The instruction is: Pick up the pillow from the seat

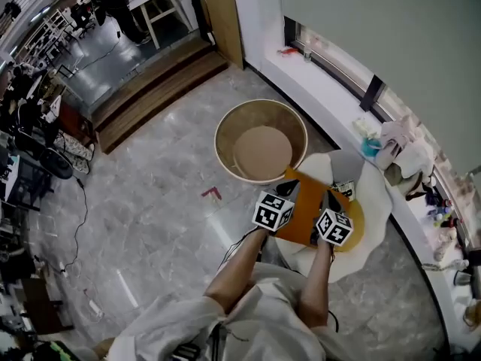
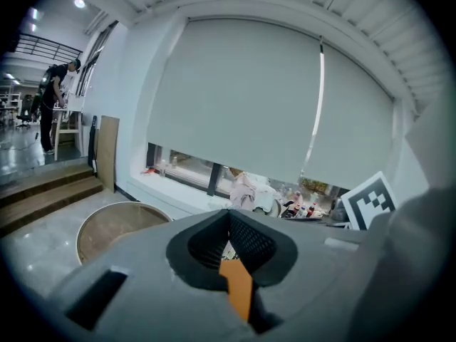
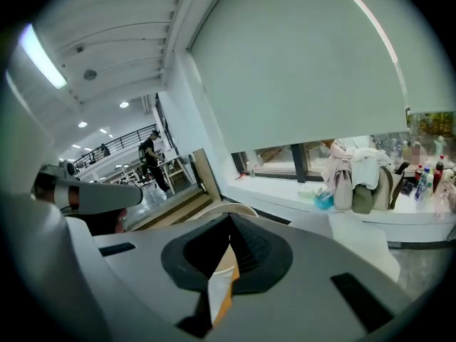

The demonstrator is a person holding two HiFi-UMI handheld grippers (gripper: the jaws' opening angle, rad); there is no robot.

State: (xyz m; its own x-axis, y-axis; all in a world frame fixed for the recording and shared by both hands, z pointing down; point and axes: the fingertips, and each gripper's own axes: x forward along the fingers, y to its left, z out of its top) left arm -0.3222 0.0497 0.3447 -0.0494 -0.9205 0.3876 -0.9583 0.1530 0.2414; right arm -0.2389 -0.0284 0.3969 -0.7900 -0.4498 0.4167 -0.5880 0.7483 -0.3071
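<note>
Pillow [image 1: 307, 215], orange, lies over the white seat [image 1: 373, 224], just right of the round tub [image 1: 261, 141]; whether it touches the seat cannot be told. The left gripper [image 1: 288, 189] is clenched on the pillow, orange fabric pinched between its jaws. The right gripper [image 1: 335, 198] likewise grips an orange-and-white fold of it. The windowsill [image 1: 331, 89] runs behind.

Moderately bright and cool-toned in all three views. Lit by a ceiling lamp [image 3: 43, 55] at upper left of the right gripper view and by daylight through the window strip [image 2: 182, 167] below the roller blind [image 2: 235, 98]. Glossy sheen on the floor [image 1: 158, 194] in the head view. Strongly barrel-distorted, with black vignetting at the corners of both gripper views. Soft and defocused along the lower edge there; sharper at mid-distance.
</note>
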